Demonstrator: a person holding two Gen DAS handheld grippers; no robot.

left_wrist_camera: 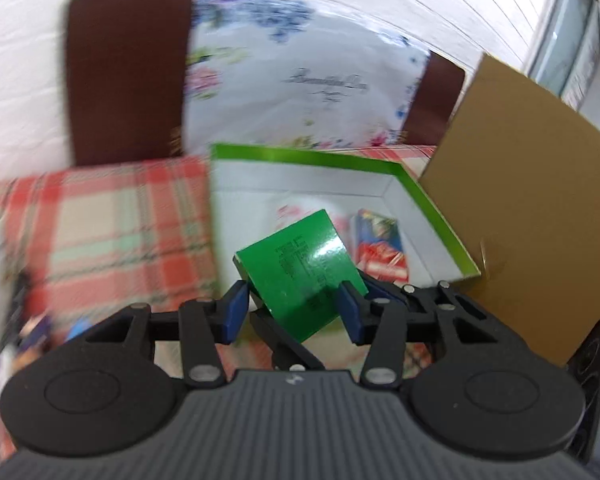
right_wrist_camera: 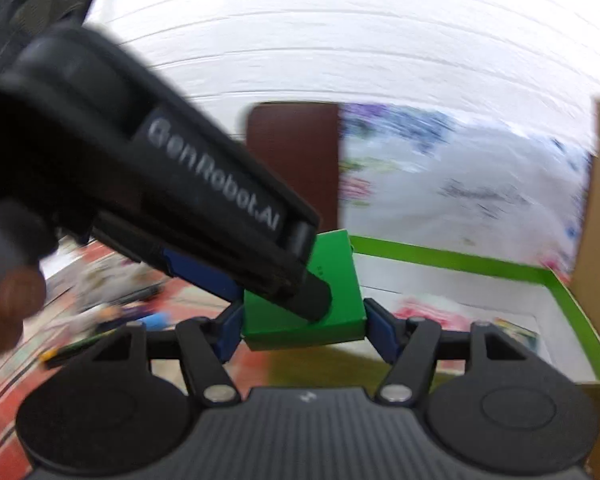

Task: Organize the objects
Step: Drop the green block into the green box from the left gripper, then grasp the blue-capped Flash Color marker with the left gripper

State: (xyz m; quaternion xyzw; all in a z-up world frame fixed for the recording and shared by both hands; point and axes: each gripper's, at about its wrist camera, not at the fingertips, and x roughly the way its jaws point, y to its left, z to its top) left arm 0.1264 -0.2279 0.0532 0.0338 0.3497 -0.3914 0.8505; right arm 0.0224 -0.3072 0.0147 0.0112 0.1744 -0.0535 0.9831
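Inside, the green-rimmed tray holds a red-and-blue packet.

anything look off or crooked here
The small green box is the odd one: it hangs tilted above the open green-rimmed tray, and both the left gripper and the right gripper have their pads on it at once. The frames are blurred; nothing spilled or damaged shows.

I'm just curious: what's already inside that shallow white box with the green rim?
Inside the shallow white box with the green rim lies a small red and blue packet and something pink and white, too blurred to name. The held flat green box covers the near floor.
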